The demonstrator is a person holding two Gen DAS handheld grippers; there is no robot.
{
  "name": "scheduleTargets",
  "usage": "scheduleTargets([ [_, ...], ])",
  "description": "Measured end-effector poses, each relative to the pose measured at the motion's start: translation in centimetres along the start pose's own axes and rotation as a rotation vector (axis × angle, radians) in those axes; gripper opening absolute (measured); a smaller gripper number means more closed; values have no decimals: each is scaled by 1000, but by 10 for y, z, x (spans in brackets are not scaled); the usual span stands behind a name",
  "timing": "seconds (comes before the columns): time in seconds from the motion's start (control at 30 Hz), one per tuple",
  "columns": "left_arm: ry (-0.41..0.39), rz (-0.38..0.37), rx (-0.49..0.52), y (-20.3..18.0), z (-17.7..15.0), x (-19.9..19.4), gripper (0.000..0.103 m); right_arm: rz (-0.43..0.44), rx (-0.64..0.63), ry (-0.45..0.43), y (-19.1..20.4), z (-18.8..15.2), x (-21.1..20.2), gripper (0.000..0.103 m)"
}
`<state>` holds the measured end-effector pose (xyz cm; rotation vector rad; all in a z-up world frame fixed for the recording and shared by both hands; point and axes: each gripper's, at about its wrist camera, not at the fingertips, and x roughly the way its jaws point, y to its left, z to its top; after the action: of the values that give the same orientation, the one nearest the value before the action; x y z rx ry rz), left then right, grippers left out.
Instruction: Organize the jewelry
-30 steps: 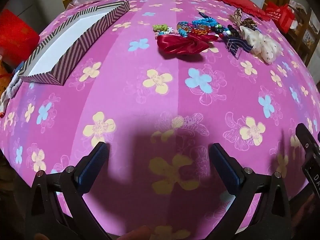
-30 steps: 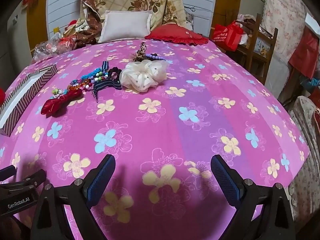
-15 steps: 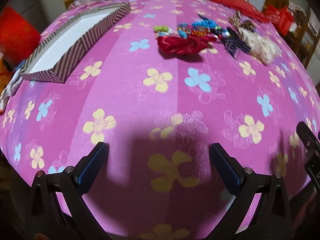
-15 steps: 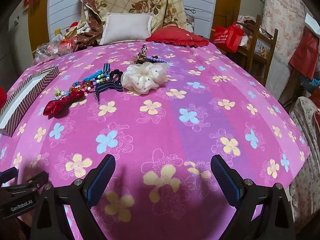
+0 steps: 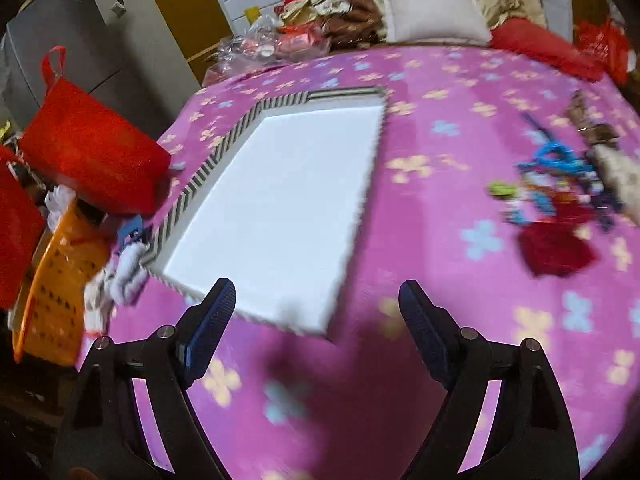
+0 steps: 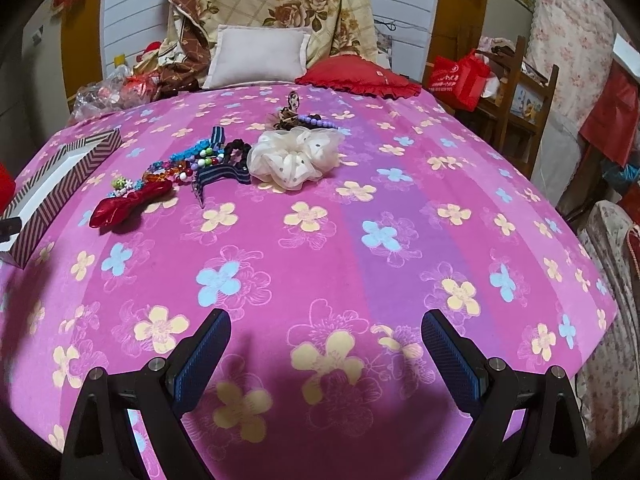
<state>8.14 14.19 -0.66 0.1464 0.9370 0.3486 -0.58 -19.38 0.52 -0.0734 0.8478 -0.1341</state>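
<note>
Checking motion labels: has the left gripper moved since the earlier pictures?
Yes. The left gripper swung toward the striped white-lined box, now directly ahead; jaws closing slightly, empty.

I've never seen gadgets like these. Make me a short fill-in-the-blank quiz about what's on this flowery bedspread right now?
1. The inside of the striped box is plain ____.
2. The shiny bow nearest the box is ____ in colour.
3. The big cream scrunchie has ____ of the accessories lying on its right in the right wrist view.
4. Between the right tongs there is ____ but bedspread.

Missing words: white; red; none; nothing
</note>
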Motion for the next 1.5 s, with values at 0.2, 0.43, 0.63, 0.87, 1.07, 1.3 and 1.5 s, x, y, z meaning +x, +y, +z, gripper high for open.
scheduleTargets([
  [0.2,121,-107,1,-1,-1,33,51,-12,-1,-2,0,1,-1,95],
  [0.43,187,-172,-42,-22,-3,28,42,-32,39,-6,-16,6,1,95],
  [0.63,205,-207,-88,-36,-1,23,42,-39,83,16,-32,6,7,95],
  [0.87,177,-136,-105,-32,-3,20,42,-31,76,-2,-34,4,2,95],
  [1.07,104,-159,-147,-14,-8,-13,42,-4,80,-2,-32,4,2,95],
  [1.3,-10,-241,-116,-35,-12,-65,55,59,51,1,-17,6,1,90],
  [1.5,22,-391,-70,-64,-26,-76,55,58,31,5,-18,6,-10,79],
])
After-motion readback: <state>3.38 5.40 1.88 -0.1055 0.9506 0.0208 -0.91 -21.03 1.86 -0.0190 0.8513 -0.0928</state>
